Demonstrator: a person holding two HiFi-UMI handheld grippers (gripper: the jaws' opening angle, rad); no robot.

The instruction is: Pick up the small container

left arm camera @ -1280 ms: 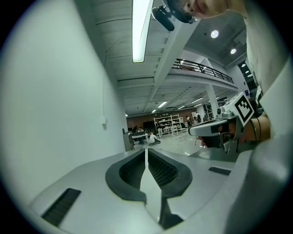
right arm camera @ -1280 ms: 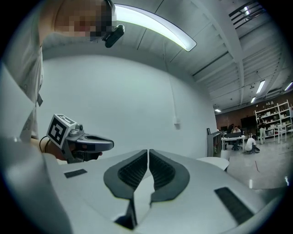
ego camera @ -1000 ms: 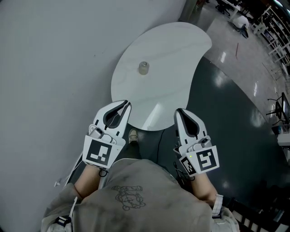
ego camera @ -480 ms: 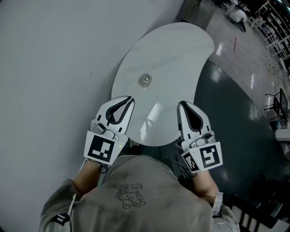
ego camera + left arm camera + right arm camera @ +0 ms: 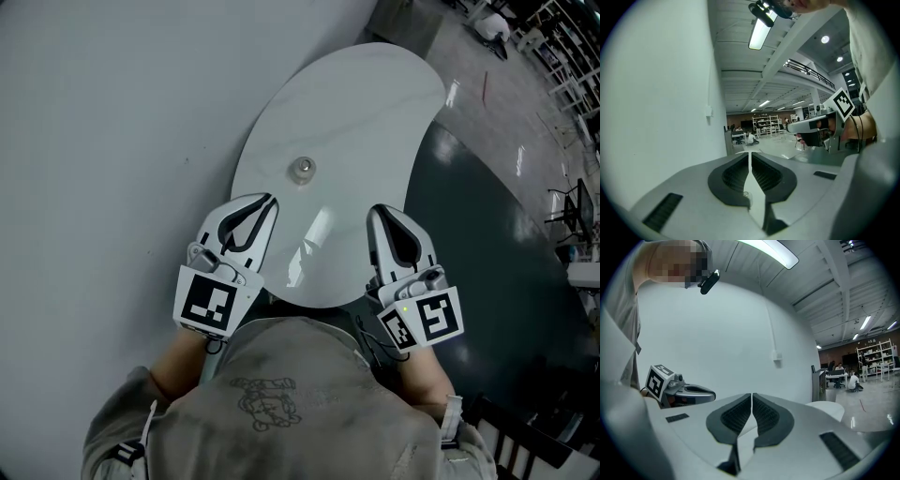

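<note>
White table (image 5: 375, 103) against a pale wall (image 5: 112, 112), dark floor (image 5: 487, 244). The container (image 5: 302, 169) stands on the table, at 1 o'clock of the left tool (image 5: 266, 200) and 10 o'clock of the right tool (image 5: 374, 212). Both tools are closed together and empty. The table has drawn nearer over the last second. I judge the approach under way, the grasp not begun.

Pretty bare spot: a white kidney-shaped table (image 5: 366, 103) stood close beside a plain pale wall (image 5: 112, 112), on a dark glossy floor (image 5: 478, 244). A long ceiling light (image 5: 760, 32) hung overhead, with shelving (image 5: 765, 123) way back in the hall.
</note>
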